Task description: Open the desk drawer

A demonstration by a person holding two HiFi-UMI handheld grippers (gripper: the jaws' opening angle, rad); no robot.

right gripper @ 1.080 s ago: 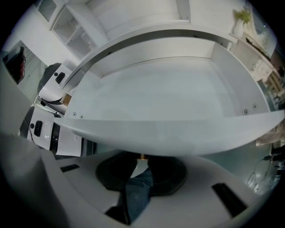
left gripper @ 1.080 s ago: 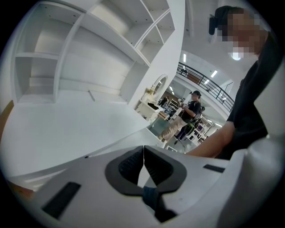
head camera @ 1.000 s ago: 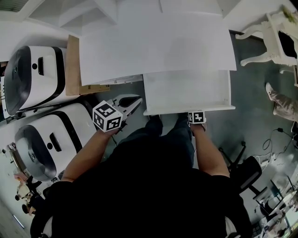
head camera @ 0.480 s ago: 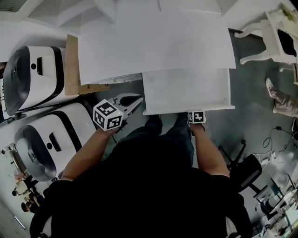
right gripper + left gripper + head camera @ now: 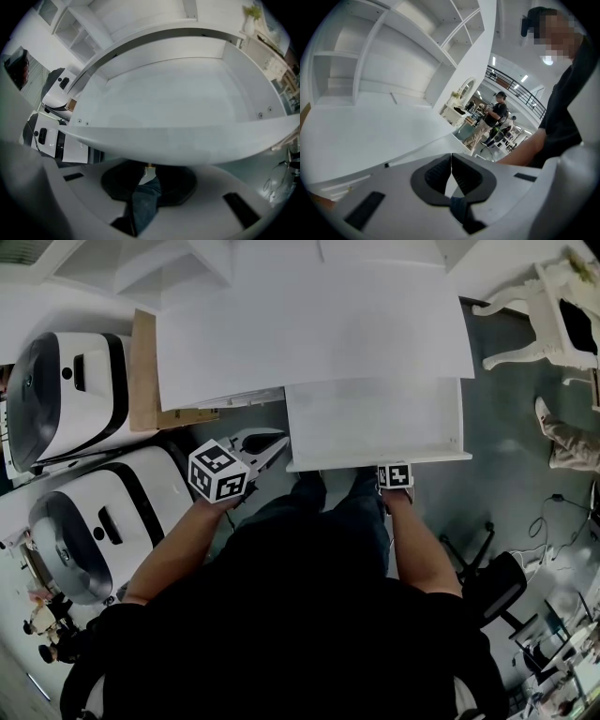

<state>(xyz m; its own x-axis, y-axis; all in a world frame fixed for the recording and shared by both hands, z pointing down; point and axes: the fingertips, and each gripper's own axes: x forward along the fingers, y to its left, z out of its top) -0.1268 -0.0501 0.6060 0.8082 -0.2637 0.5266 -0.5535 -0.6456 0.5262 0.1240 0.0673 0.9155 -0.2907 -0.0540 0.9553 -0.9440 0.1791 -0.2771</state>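
Since the drawer (image 5: 375, 418) already stands well out from under the desk (image 5: 309, 324), with its front panel right over your knees, I judge there's little travel left. Your right gripper (image 5: 150, 170) points steeply down at the panel's lower edge, jaws clenched on what looks like a small brass-coloured knob (image 5: 149, 165). The panel hides most of the pads. Risks: pull much further and the box may leave its runners and drop onto your legs. Tug off-axis and it may rack and jam. The knob is tiny, so the pads may slip off. Your left gripper (image 5: 275, 442) hangs just left of the drawer's front corner, clear of it, jaws pressed together on nothing. It could steady the panel.
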